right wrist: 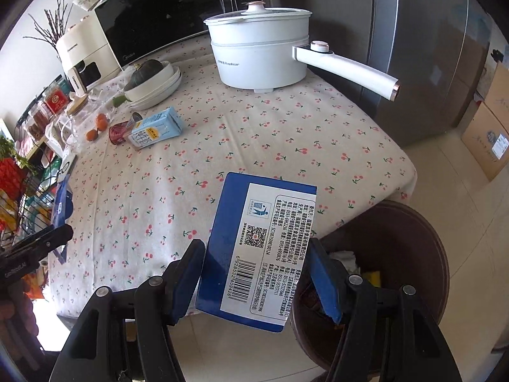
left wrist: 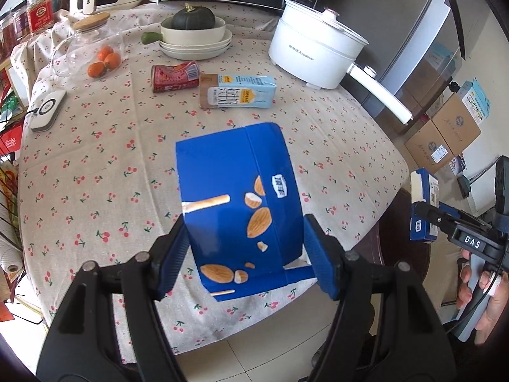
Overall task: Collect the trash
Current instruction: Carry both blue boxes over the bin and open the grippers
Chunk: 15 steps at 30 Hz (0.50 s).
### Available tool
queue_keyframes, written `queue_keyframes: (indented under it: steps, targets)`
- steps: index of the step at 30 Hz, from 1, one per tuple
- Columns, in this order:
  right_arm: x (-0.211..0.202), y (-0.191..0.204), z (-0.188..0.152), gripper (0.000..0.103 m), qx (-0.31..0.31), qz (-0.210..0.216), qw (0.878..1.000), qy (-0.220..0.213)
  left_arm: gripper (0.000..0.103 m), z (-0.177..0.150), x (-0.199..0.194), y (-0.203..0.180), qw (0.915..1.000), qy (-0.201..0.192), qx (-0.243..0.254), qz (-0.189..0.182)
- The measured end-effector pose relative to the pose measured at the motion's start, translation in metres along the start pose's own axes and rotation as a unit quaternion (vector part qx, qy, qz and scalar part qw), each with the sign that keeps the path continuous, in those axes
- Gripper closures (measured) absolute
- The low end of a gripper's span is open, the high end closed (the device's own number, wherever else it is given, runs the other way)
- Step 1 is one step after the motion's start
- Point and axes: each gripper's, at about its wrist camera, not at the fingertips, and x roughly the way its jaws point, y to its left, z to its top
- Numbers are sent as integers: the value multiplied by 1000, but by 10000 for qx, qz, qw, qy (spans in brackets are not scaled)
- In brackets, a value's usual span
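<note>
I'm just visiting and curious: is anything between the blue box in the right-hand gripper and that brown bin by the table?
Nothing visible. The right gripper holds the blue box just beside the brown bin, whose open top shows only trash inside.

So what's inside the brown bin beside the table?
In the brown bin, the right wrist view shows crumpled white paper and something yellow. The right gripper, shut on a blue box, covers the rest of the contents.

Right tool: clamps blue box, barcode label up.
Bin: brown, beside table edge.
Table: white pot, milk carton, can.
</note>
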Motion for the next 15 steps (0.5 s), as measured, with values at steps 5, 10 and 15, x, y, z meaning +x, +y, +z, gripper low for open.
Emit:
queue_keyframes:
  steps: [5,10,15]
  targets:
    - [-16,-28,-11,36,143,36,9999,-73,32,1,11,-28,9996,56,199,-167]
    - [-20,-60,-25,36,295,-100,9995,-6,32,-3,27,-63,9981,180,504,-320]
    - [-22,-98,-41,36,536,-243,9982,80,32,-12,41,-97,9950,316,822,-471]
